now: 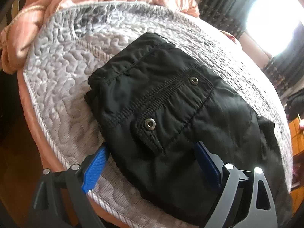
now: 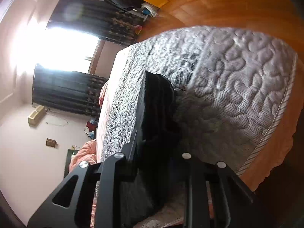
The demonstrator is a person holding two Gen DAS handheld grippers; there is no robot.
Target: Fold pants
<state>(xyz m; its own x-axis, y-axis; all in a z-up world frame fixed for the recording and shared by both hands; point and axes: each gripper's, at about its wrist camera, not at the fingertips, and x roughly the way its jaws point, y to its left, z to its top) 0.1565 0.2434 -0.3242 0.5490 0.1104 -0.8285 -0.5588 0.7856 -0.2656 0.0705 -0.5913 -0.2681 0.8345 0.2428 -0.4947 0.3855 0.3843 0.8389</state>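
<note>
Right fingers (image 2: 157, 133) pinch black pants (image 1: 171, 114), pads hidden; left fingers (image 1: 150, 163) spread wide.

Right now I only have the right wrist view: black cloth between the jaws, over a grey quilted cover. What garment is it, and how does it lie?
Observer: Black pants, folded into a compact block on the grey quilted bedspread.
Operator: Is the other gripper gripping them?
Observer: No. The left gripper is open, its blue fingers wide apart, straddling the near part of the block.
Operator: Which face is up?
Observer: The one with a gathered band carrying two metal snaps.
</note>
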